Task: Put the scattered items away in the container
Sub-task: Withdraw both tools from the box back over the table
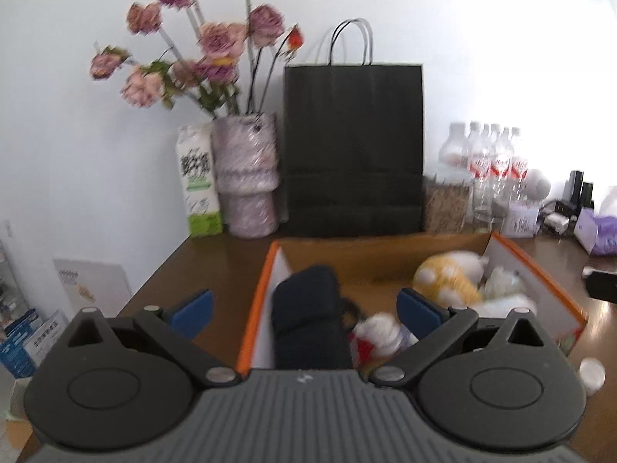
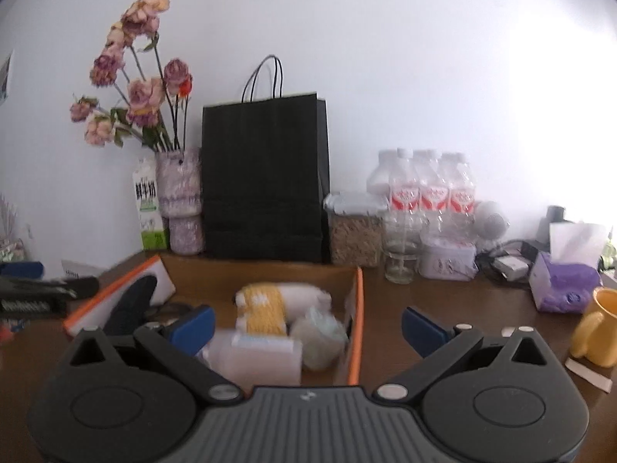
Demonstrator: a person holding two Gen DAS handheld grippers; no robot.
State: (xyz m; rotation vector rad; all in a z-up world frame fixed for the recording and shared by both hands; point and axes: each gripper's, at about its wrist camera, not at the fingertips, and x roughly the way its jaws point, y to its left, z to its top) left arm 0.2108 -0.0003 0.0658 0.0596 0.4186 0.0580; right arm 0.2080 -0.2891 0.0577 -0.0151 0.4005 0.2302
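Left gripper [image 1: 304, 310]: jaws wide open, nothing held, above the near-left part of the orange-edged box [image 1: 252, 308]. Dark pouch [image 1: 308, 316] lies in the box, between the jaws but below them, no contact seen. Right gripper [image 2: 308, 326]: wide open, empty, over the box's near-right wall; yellow plush [image 2: 266, 306] and translucent container [image 2: 258, 359] sit inside, toward the left finger. Yellow mug [image 2: 595, 328] on table [image 2: 443, 301], outside box.

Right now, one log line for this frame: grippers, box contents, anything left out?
left gripper: open, empty | right gripper: open, empty | box: black pouch, yellow-white plush inside | yellow mug: on table, outside box
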